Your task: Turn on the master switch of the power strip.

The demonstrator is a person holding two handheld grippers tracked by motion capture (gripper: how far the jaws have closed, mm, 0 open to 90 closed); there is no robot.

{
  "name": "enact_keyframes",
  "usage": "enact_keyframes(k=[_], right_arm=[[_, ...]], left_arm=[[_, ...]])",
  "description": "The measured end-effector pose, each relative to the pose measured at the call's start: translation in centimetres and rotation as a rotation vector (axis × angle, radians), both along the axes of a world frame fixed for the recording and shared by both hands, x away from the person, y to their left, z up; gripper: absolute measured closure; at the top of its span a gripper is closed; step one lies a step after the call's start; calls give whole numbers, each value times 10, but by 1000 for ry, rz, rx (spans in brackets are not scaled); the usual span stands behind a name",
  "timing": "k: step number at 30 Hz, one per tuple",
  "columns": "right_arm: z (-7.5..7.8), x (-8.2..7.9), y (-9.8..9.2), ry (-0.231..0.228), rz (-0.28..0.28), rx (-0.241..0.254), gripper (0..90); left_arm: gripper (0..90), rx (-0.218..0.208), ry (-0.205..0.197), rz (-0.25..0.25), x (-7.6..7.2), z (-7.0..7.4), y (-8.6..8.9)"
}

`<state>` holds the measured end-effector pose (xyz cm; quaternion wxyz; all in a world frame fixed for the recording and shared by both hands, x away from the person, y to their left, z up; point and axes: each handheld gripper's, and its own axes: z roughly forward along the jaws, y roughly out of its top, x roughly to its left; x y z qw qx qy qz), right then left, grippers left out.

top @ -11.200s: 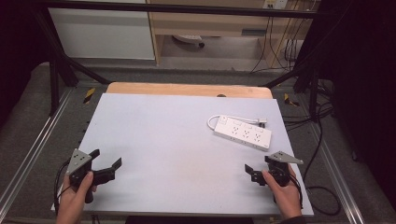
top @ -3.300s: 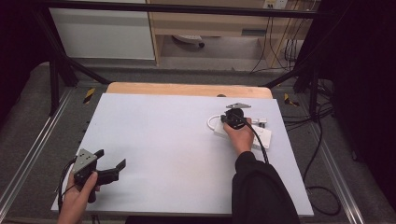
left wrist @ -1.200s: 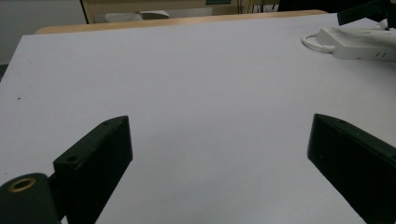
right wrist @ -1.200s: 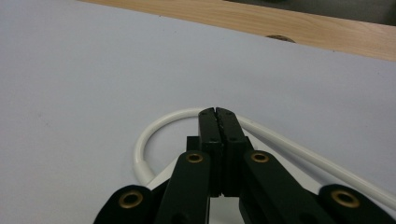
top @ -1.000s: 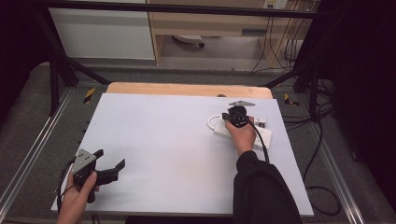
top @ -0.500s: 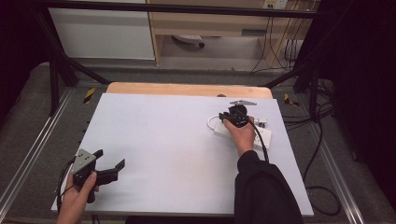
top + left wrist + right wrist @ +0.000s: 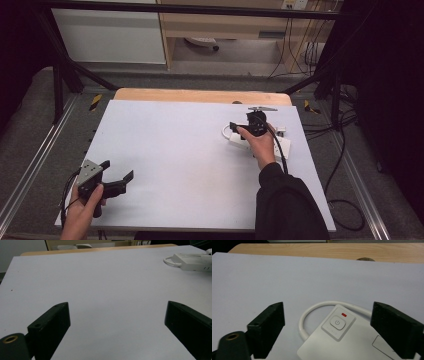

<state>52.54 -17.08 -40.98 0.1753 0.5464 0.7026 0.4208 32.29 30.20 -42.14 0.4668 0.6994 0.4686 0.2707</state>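
A white power strip [image 7: 281, 146] lies at the back right of the white table top [image 7: 190, 145]; its looped white cord [image 7: 226, 131] curls off its left end. In the right gripper view the strip's power button [image 7: 337, 323] sits just below a lit red light [image 7: 344, 314]. My right gripper [image 7: 245, 123] hovers open over that end of the strip, with its jaws wide on either side of the button [image 7: 329, 313]. My left gripper [image 7: 118, 170] rests open near the front left corner with nothing between its jaws [image 7: 117, 322]. The strip [image 7: 195, 261] shows far off to its right.
A strip of bare wooden table [image 7: 200, 95] runs along the back edge of the white top. Black frame rails [image 7: 30, 165] flank both sides. Dark cables [image 7: 345, 150] hang off the right side toward the floor.
The right gripper has travelled from the front right corner to the power strip's left end, and in the last second it edged slightly left. The left gripper has stayed put.
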Motion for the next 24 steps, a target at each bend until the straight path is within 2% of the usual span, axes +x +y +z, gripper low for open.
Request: enact_keyframes(k=[5,10,14,24], right_arm=[[7,-5,-2,-25,8,-2,68],[14,-11,-3,-36,21,-10,65],[20,-16,-2,-52,53,-9,67],[32,-26,-5,-81,73,15,68]], left_arm=[[65,0,11,2,0,-1,0],[65,-5,15,6,0,-1,-1],[64,-7,16,11,0,-1,0],[65,-8,22,18,0,-1,0]])
